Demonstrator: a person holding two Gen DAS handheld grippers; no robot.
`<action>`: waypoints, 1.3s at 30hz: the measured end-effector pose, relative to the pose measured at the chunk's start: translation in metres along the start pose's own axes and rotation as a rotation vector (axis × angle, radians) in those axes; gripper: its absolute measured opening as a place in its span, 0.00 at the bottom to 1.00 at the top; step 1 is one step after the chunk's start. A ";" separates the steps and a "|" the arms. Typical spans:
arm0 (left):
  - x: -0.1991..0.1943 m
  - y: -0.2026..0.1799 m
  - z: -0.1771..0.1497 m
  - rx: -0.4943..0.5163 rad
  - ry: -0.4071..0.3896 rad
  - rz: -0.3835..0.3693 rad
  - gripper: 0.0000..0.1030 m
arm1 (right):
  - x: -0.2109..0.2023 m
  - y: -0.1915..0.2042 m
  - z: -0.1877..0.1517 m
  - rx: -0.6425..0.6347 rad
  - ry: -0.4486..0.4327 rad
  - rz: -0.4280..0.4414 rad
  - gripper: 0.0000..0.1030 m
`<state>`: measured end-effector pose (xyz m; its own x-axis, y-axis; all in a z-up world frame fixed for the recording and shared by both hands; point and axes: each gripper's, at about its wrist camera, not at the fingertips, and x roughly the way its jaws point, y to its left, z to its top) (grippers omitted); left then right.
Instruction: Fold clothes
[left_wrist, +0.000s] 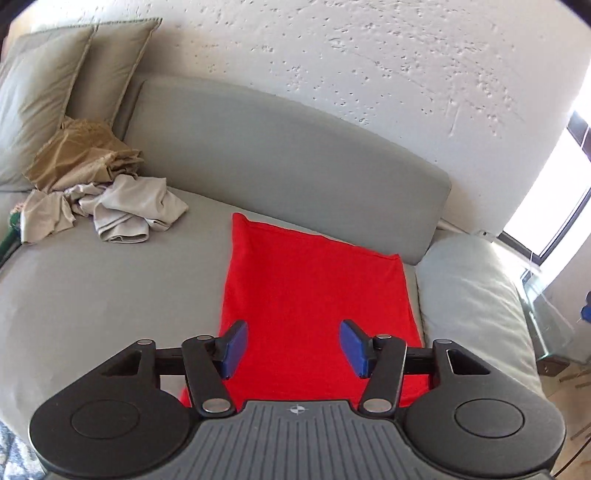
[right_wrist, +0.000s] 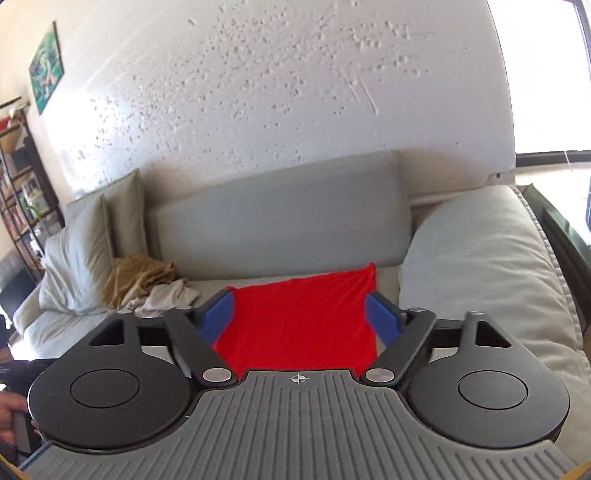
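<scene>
Blue-padded jaws of the left tool (left_wrist: 293, 347) stand spread and empty above the near part of the red garment (left_wrist: 314, 295), and the right tool (right_wrist: 300, 319) is likewise spread, pinching nothing. That garment lies flat as a neat rectangle on the grey sofa seat (left_wrist: 92, 288), just left of the pale armrest cushion (left_wrist: 472, 295), so its fold looks finished and released. Farther left, a crumpled heap of beige clothes (left_wrist: 122, 210) and a tan garment (left_wrist: 85, 155) wait by the pillows (left_wrist: 55, 85). Next, likely, comes reaching far left to pick one piece from that tangle.
</scene>
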<state>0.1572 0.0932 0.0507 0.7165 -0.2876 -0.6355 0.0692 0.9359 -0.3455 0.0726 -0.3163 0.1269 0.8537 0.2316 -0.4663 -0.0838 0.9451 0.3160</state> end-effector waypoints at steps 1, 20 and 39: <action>0.013 0.007 0.011 -0.016 0.009 -0.010 0.36 | 0.013 -0.005 0.008 0.013 0.011 0.008 0.55; 0.306 0.145 0.068 -0.375 0.061 -0.006 0.57 | 0.383 -0.158 -0.024 0.453 0.285 -0.104 0.67; 0.368 0.157 0.112 -0.402 0.072 -0.230 0.25 | 0.472 -0.198 -0.027 0.494 0.234 0.005 0.12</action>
<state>0.5090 0.1568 -0.1602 0.6630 -0.5052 -0.5524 -0.0638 0.6971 -0.7141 0.4780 -0.3877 -0.1783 0.7124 0.3340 -0.6172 0.2119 0.7360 0.6429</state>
